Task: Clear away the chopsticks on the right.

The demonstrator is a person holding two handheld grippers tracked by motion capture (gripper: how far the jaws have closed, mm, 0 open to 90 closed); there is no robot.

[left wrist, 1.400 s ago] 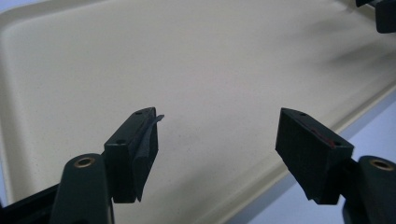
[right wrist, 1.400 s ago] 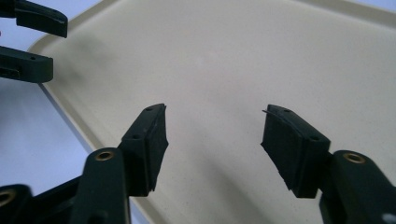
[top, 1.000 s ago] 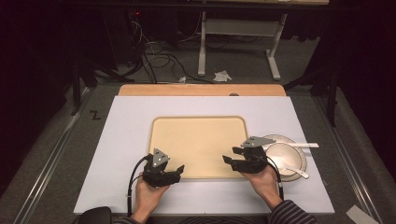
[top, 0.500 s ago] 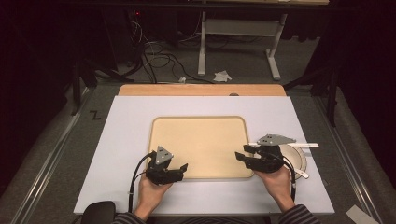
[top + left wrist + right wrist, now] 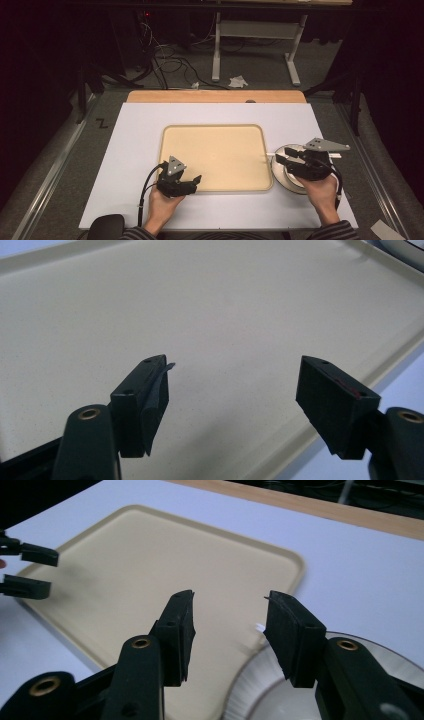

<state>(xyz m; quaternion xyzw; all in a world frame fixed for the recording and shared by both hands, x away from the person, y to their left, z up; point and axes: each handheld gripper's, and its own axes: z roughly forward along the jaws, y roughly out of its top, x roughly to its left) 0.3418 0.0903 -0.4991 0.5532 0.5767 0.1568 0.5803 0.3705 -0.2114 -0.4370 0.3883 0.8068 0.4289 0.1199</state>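
White plate (image 5: 286, 176) lies beneath right hand-held gripper (image 5: 280, 161).

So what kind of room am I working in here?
Probably a lab or recording workstation, not a kitchen. A white table top stands in a dark, curtained space, loose cables trail across grey carpet, and a metal desk frame stands behind. On the table are a beige tray and a plate.

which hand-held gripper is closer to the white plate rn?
Right. The right hand-held gripper hovers over the white plate beside the tray's right edge, jaws open. The left hand-held gripper sits at the tray's near-left corner, across the tray from the plate.
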